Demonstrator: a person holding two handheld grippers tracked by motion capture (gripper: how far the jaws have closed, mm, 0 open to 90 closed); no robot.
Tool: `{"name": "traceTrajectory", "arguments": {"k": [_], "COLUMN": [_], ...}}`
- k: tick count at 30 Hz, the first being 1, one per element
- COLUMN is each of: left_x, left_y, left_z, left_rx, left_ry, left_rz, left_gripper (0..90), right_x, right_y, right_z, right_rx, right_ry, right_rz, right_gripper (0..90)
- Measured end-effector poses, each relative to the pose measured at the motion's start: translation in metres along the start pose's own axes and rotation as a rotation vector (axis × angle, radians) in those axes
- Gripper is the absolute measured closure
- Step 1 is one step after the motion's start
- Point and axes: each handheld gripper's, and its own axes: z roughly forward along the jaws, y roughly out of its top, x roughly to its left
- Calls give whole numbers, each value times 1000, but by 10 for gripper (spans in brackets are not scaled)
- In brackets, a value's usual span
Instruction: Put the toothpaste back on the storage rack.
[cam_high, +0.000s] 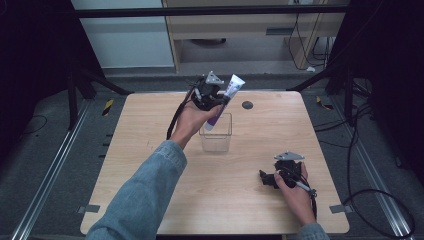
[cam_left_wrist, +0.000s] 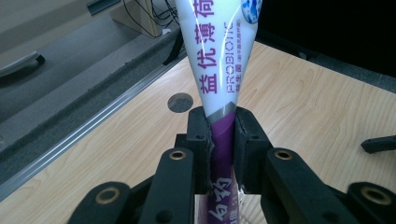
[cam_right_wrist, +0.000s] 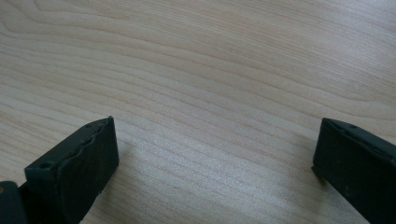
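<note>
A white and purple toothpaste tube (cam_high: 226, 97) hangs tilted above a clear plastic cup (cam_high: 216, 132) near the table's middle. My left gripper (cam_high: 218, 101) is shut on the tube's purple part, its lower end just over the cup's mouth. In the left gripper view the tube (cam_left_wrist: 224, 70) rises between the two jaws, gripper (cam_left_wrist: 223, 135) clamped on it. My right gripper (cam_high: 264, 179) rests low at the table's front right, held by a hand. Its jaws stand wide apart in the right gripper view, gripper (cam_right_wrist: 215, 149) over bare wood with nothing between them.
A dark round hole (cam_high: 247, 105) sits in the wooden table (cam_high: 150, 165) behind the cup, hole (cam_left_wrist: 180, 102) also ahead of the left jaws. Black stand legs and cables lie on the grey floor around the table.
</note>
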Motion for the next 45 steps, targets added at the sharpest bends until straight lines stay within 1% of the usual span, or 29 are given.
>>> {"name": "traceTrajectory", "arguments": {"k": [6, 8, 11, 13, 18, 26, 30, 39, 43, 45], "left_x": [3, 2, 3, 3, 3, 2, 3, 3, 3, 2], "left_y": [-5, -6, -8, -10, -14, -20, -21, -25, -27, -28], "left_z": [1, 2, 4, 6, 9, 14, 15, 16, 17, 17], "left_rx": [-20, -19, -26, -25, -32, -27, -35, -37, -38, -39], "left_ry": [0, 0, -4, -2, -4, -4, -2, -6, -13, -11], "left_rz": [-10, -2, -5, 1, -3, 6, 4, 4, 7, 17], "left_gripper": [780, 780, 779, 780, 780, 780, 780, 780, 780, 780], "right_x": [0, 0, 0, 0, 0, 0, 0, 0, 0, 0], "right_y": [0, 0, 0, 0, 0, 0, 0, 0, 0, 0], "right_z": [0, 0, 0, 0, 0, 0, 0, 0, 0, 0], "right_rx": [0, 0, 0, 0, 0, -2, -1, -1, -2, -1], "right_ry": [1, 1, 1, 1, 1, 1, 1, 1, 1, 1], "right_rz": [0, -1, -1, -1, -1, -1, 0, 0, -1, 0], "right_gripper": [3, 3, 3, 3, 3, 3, 3, 3, 3, 3]}}
